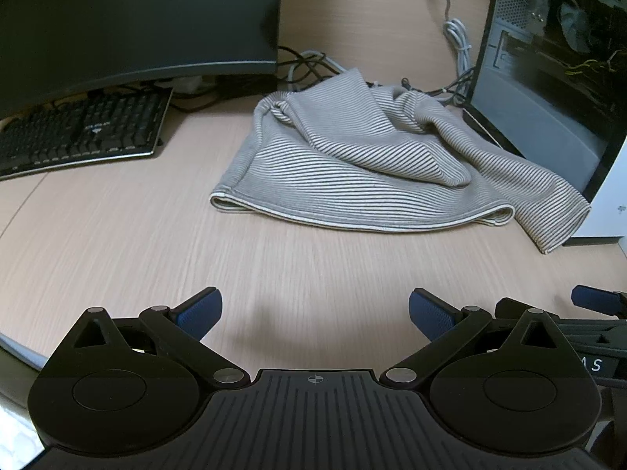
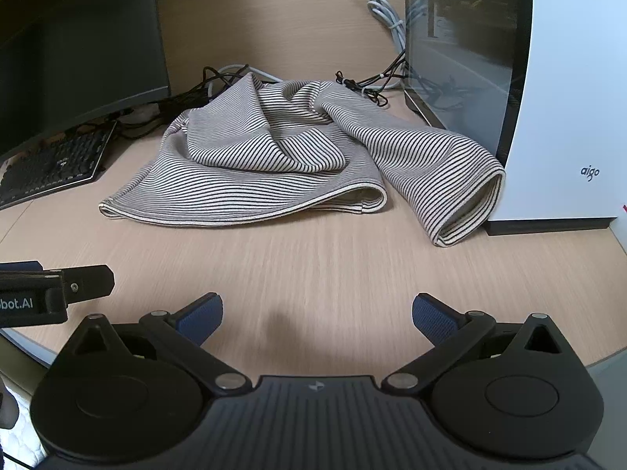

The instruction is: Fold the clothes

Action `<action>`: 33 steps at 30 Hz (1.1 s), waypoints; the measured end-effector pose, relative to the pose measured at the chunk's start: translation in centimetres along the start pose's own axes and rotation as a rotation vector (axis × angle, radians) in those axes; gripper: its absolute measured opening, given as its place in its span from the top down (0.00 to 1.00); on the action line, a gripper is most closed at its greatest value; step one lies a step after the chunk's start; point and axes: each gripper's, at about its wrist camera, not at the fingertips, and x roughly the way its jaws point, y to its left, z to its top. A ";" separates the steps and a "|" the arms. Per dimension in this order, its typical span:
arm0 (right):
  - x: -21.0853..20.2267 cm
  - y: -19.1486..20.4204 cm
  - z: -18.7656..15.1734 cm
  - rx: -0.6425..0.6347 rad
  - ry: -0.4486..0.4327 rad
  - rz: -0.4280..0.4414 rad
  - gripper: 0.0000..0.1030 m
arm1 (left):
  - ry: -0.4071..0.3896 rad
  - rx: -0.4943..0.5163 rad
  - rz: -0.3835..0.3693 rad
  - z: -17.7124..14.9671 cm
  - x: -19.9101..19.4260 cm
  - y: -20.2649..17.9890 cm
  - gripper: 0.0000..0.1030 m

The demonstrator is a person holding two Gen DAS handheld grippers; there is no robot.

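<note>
Both the left gripper (image 1: 313, 313) and right gripper (image 2: 317, 317) are hovering wide open, empty; best aiming at the striped shirt's (image 1: 352, 156) hem corners toward the desk's (image 1: 117, 235) far edge.

We see the garment (image 1: 345, 164) lying crumpled on the surface (image 1: 117, 243), well ahead of both claws. To its left stands a monitor (image 1: 129, 19), with a keyboard (image 1: 78, 133) on the surface beneath and before it. To the garment's right stands a computer case (image 2: 556, 98); one sleeve (image 2: 450, 180) reaches toward us and its end rests against the case's foot. Behind the garment, between monitor and case, cables (image 1: 458, 43) trail across the surface. The left claw (image 1: 313, 313) and the right claw (image 2: 317, 319) hang side by side over the near edge, with bare surface between them and the garment's hem (image 2: 243, 215).
</note>
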 end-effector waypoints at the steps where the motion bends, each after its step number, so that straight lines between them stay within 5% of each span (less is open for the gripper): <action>1: 0.0 0.0 0.0 0.001 0.001 0.000 0.00 | 0.001 0.001 0.000 0.0 0.0 0.0 0.00; 33: 0.3 -0.2 0.0 0.011 0.015 0.000 0.00 | 0.006 0.015 -0.012 0.0 0.2 -0.3 0.00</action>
